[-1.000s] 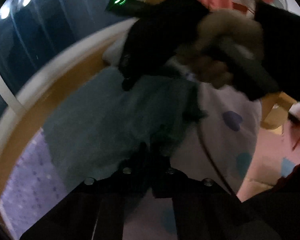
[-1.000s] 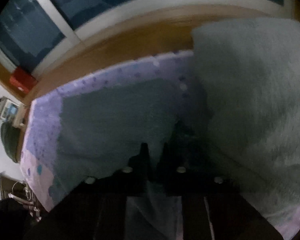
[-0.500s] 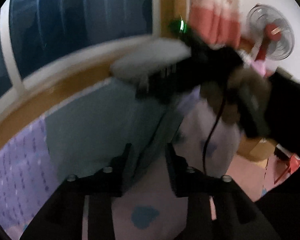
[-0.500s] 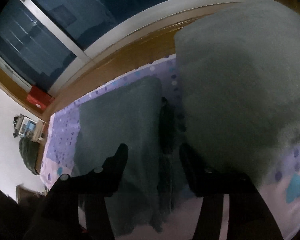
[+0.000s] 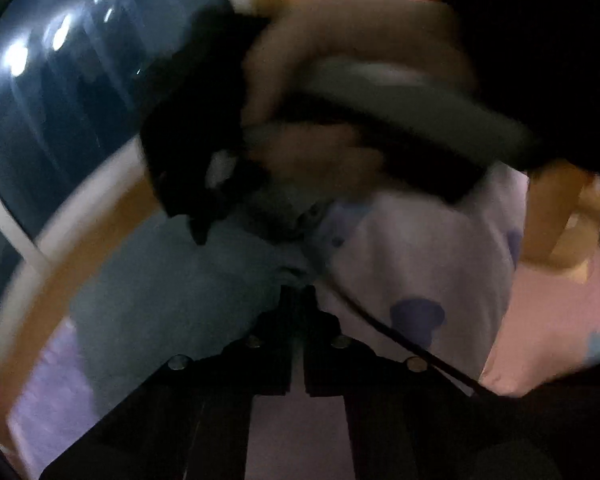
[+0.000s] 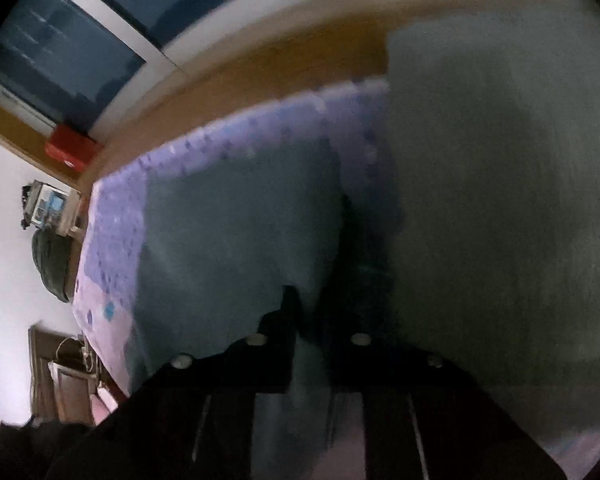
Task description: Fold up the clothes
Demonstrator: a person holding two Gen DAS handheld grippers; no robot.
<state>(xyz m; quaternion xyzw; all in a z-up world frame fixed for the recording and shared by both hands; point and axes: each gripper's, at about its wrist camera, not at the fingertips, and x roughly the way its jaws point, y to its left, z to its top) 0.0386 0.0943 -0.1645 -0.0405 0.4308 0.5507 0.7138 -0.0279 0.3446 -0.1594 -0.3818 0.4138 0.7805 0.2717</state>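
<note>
A grey-green garment (image 5: 160,292) lies on a lilac dotted bedsheet (image 5: 420,260). My left gripper (image 5: 298,292) has its jaws closing tight together on a bunched edge of the cloth. Just above it a person's hand (image 5: 340,80) holds the other black gripper low over the same cloth. In the right wrist view the garment (image 6: 240,240) lies flat at the left, and a raised fold (image 6: 500,200) fills the right side. My right gripper (image 6: 306,308) is closing, with the cloth pinched between its fingers.
A wooden ledge (image 6: 260,76) and a dark window (image 6: 60,52) run along the bed's far side. A red box (image 6: 70,148) sits on the ledge; a dark bag (image 6: 52,264) lies beyond the bed's end. A black cable (image 5: 400,344) crosses the sheet.
Both grippers stood open half a second ago and are now closed on the garment. The right gripper and hand have come much closer in the left wrist view, and the cloth is bunched.
</note>
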